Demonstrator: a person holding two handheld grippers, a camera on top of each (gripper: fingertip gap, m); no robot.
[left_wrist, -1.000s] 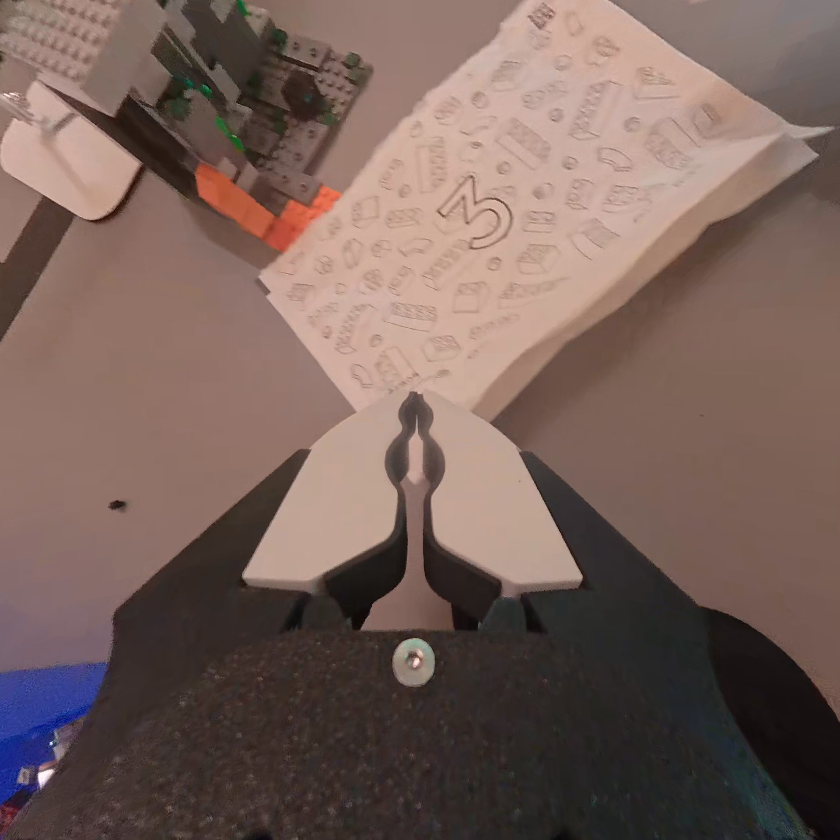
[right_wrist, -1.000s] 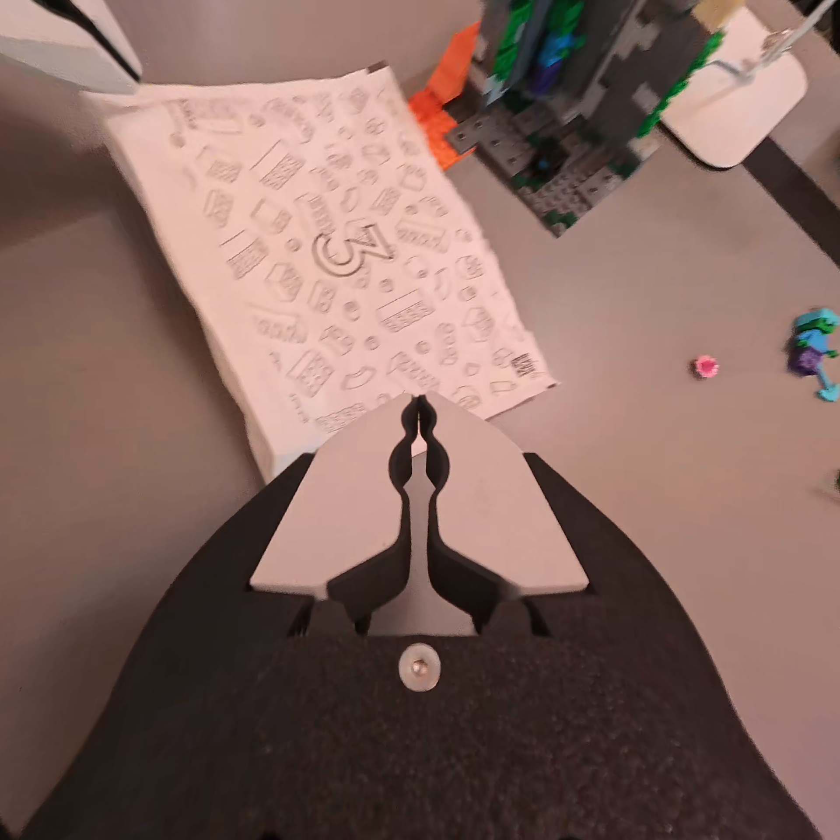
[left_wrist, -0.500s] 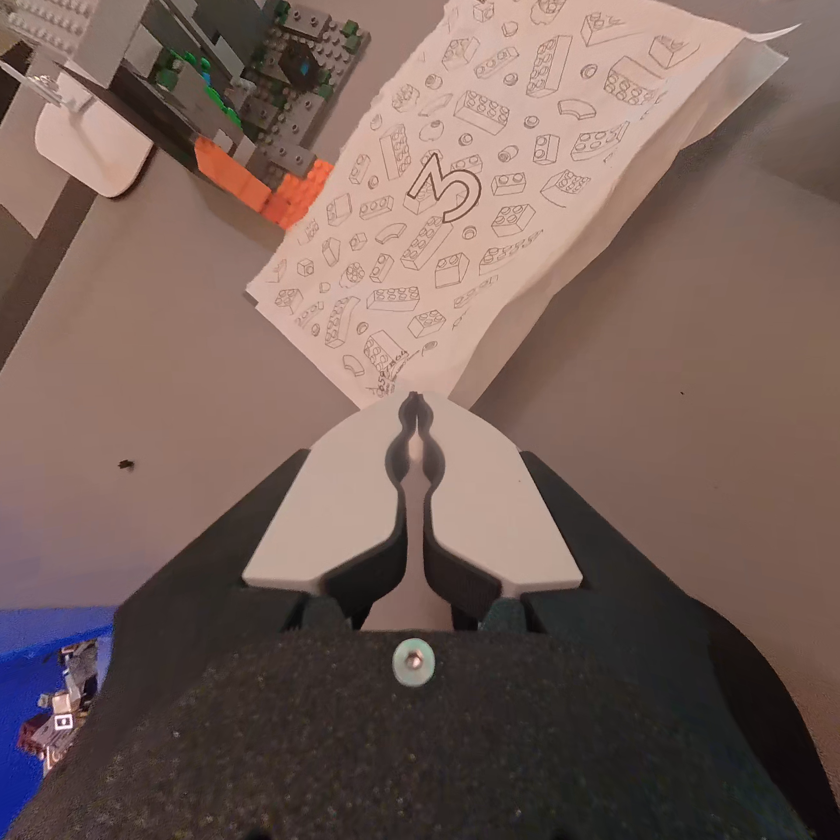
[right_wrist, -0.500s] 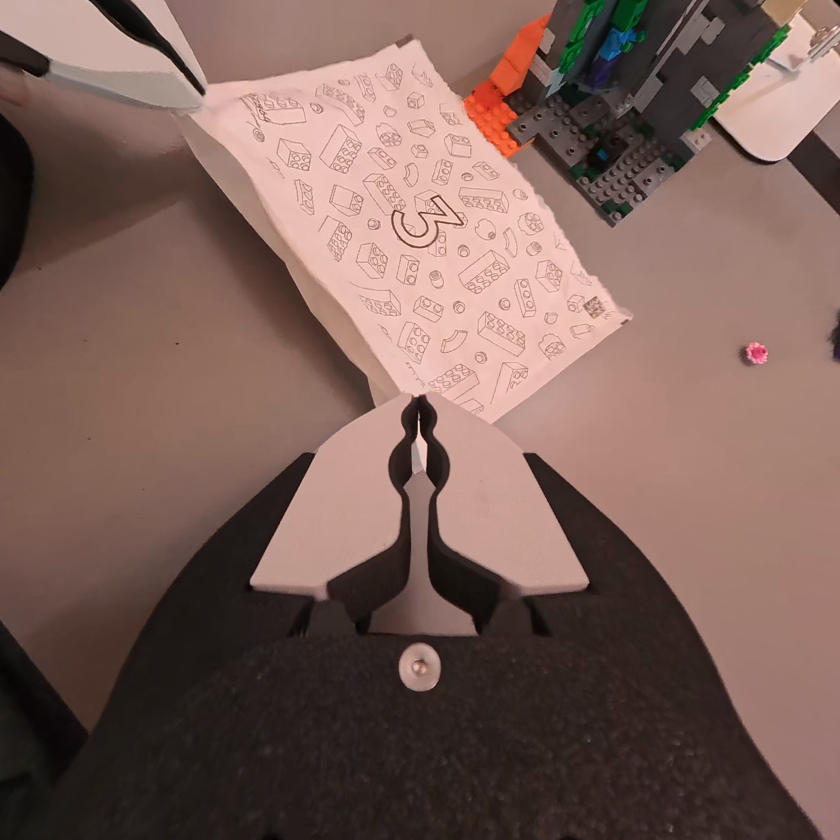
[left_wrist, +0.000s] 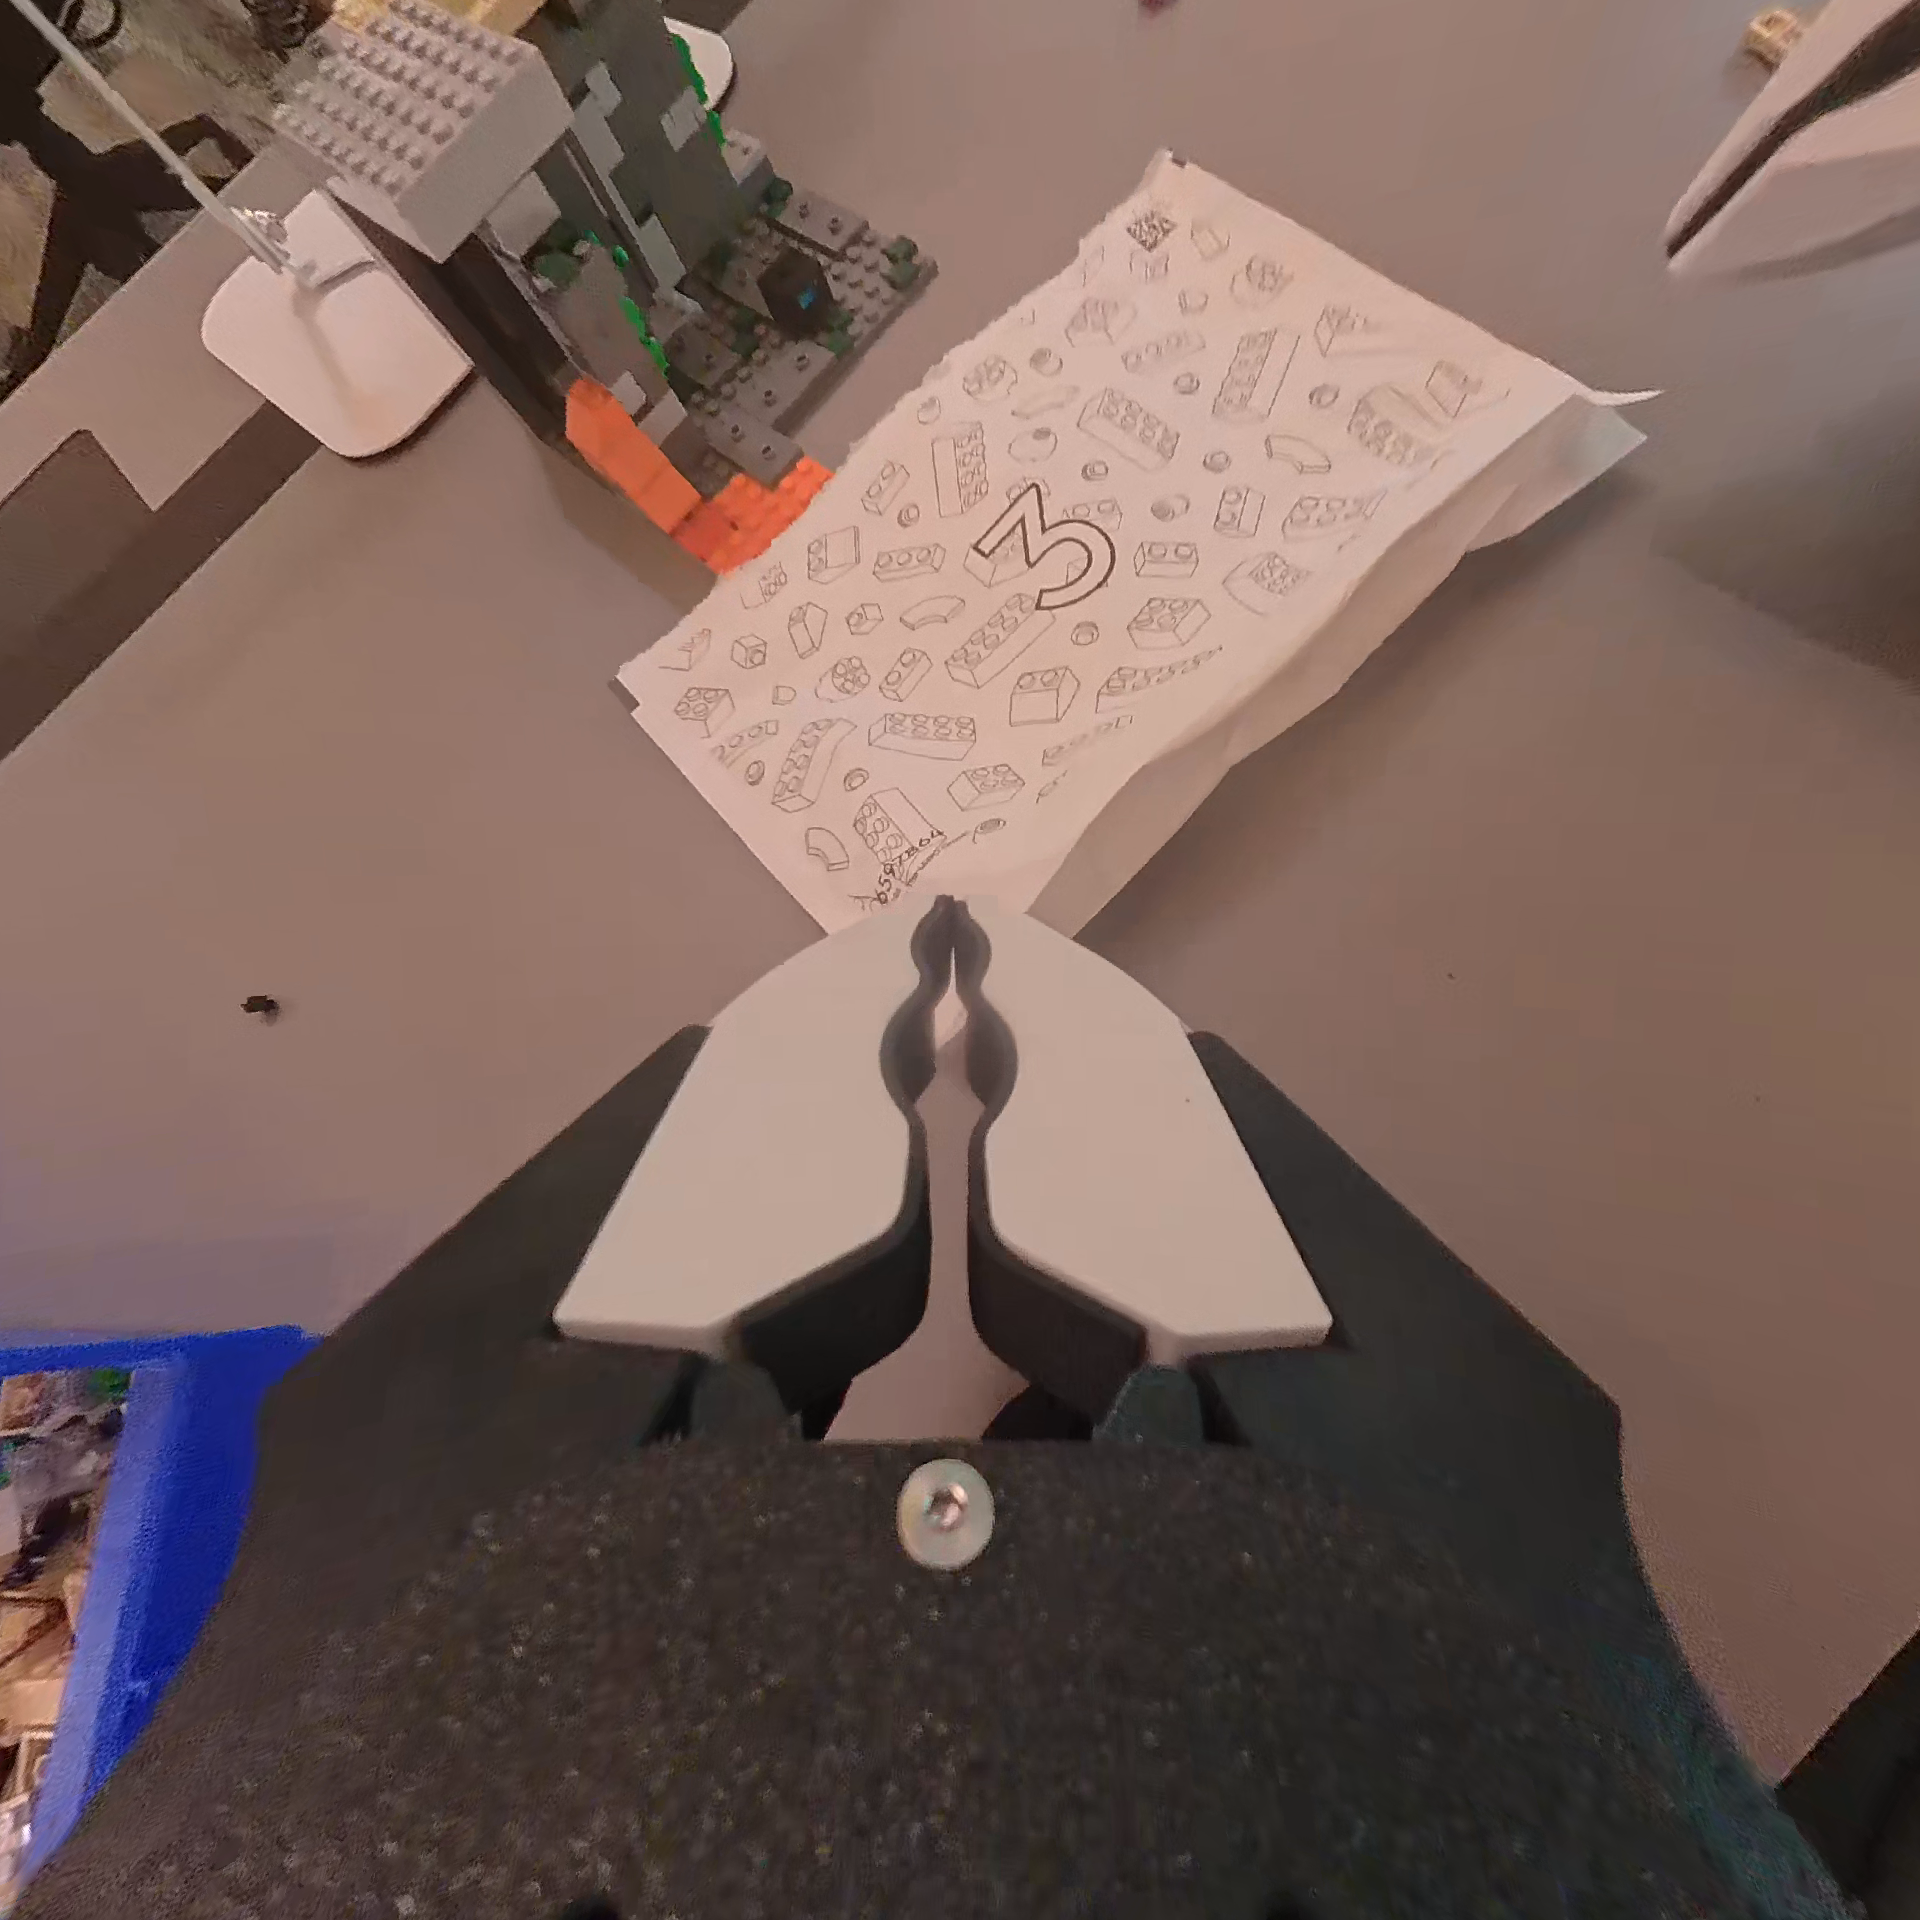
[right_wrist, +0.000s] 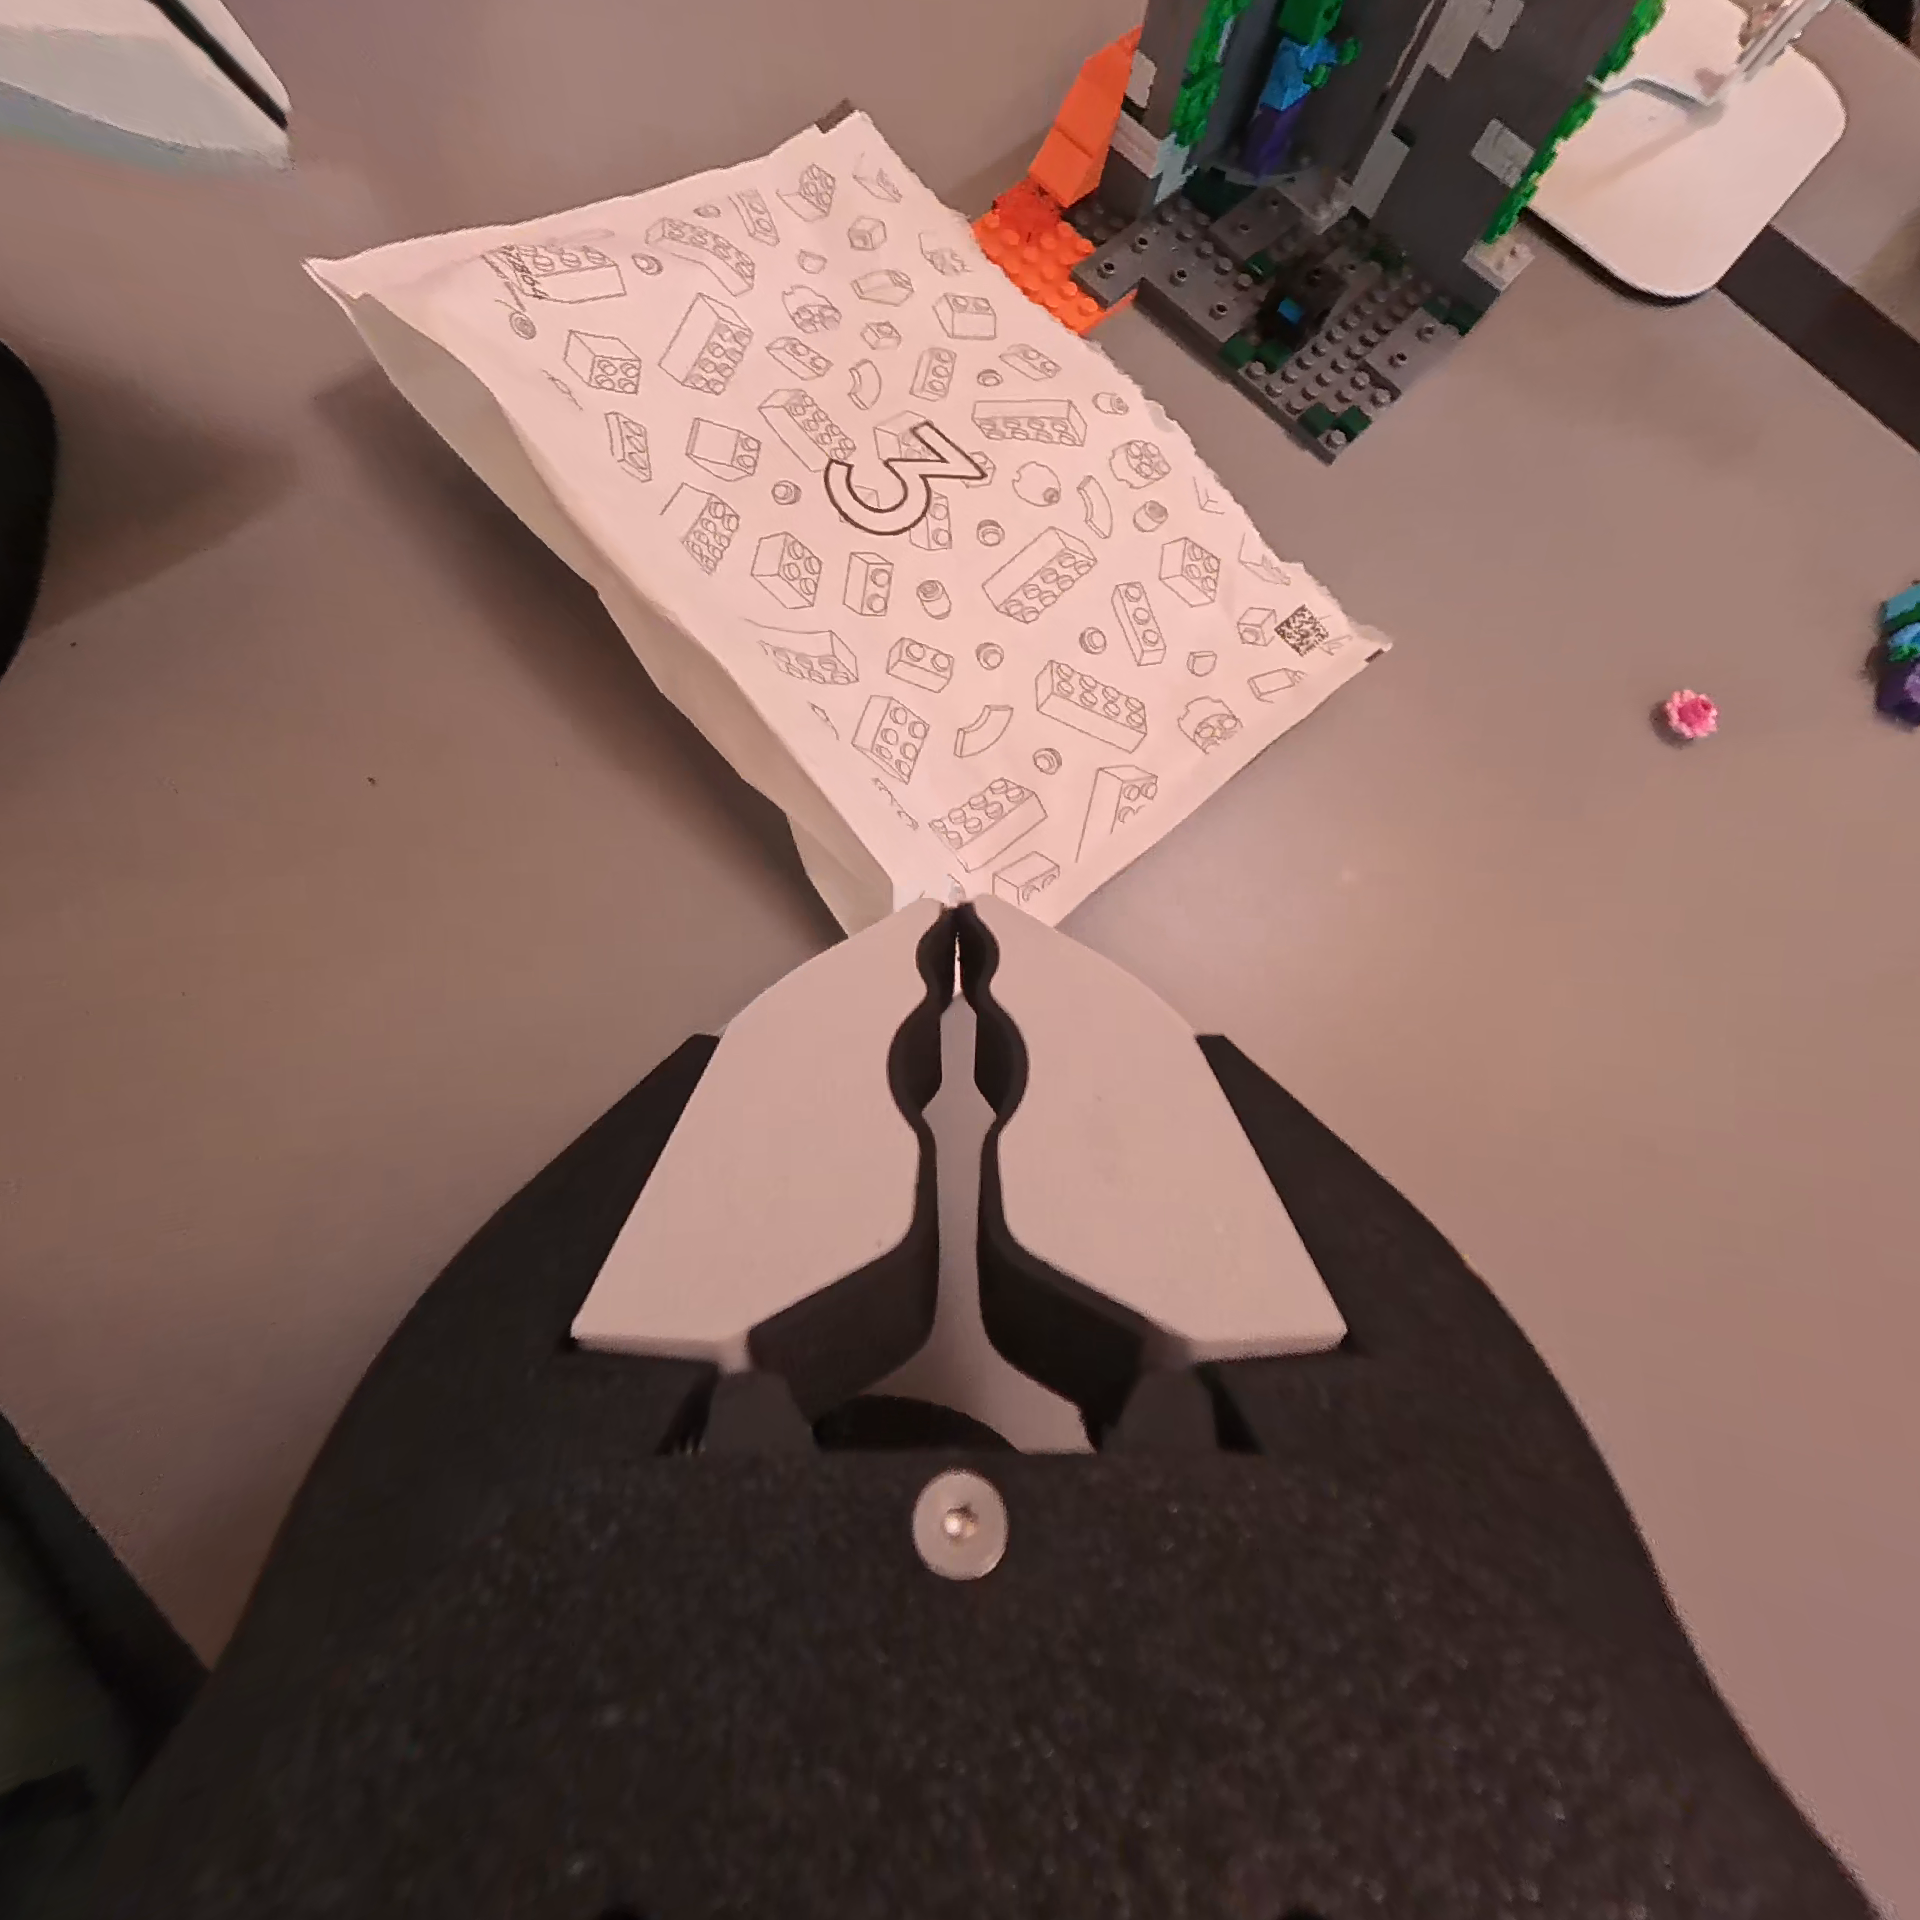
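Observation:
A white paper bag (left_wrist: 1091, 582) printed with brick outlines lies tilted on the grey table (left_wrist: 312, 831). Its torn edge is towards the brick model. My left gripper (left_wrist: 951, 906) is shut on the bag's near corner, and the paper runs under the fingertips. My right gripper (right_wrist: 958, 906) is shut on the opposite corner of the bag (right_wrist: 935, 540), with a crumpled sliver of paper between the pads. The edge between the two corners stands up as a ridge. Each view shows the other gripper (left_wrist: 1675, 249) (right_wrist: 281, 120) shut, just above the bag's far corner.
A grey, green and orange brick model (left_wrist: 623, 312) (right_wrist: 1299, 208) stands beside the bag's torn edge. A white stand base (left_wrist: 332, 353) is behind it. A pink flower piece (right_wrist: 1689, 714) and a small figure (right_wrist: 1901, 665) lie to the right. A blue box (left_wrist: 104, 1558) is near left. My hands' fingertips stand some 20 centimeters from each other. The pink flower piece (right_wrist: 1689, 714) is closer to my right gripper, around 25 centimeters from its tips; the left tips are 35 centimeters off.
Both jaws stay shut at the bag's corners. Both views have swung a little around the bag. In the right wrist view the left gripper now sits a bit farther from the far corner.

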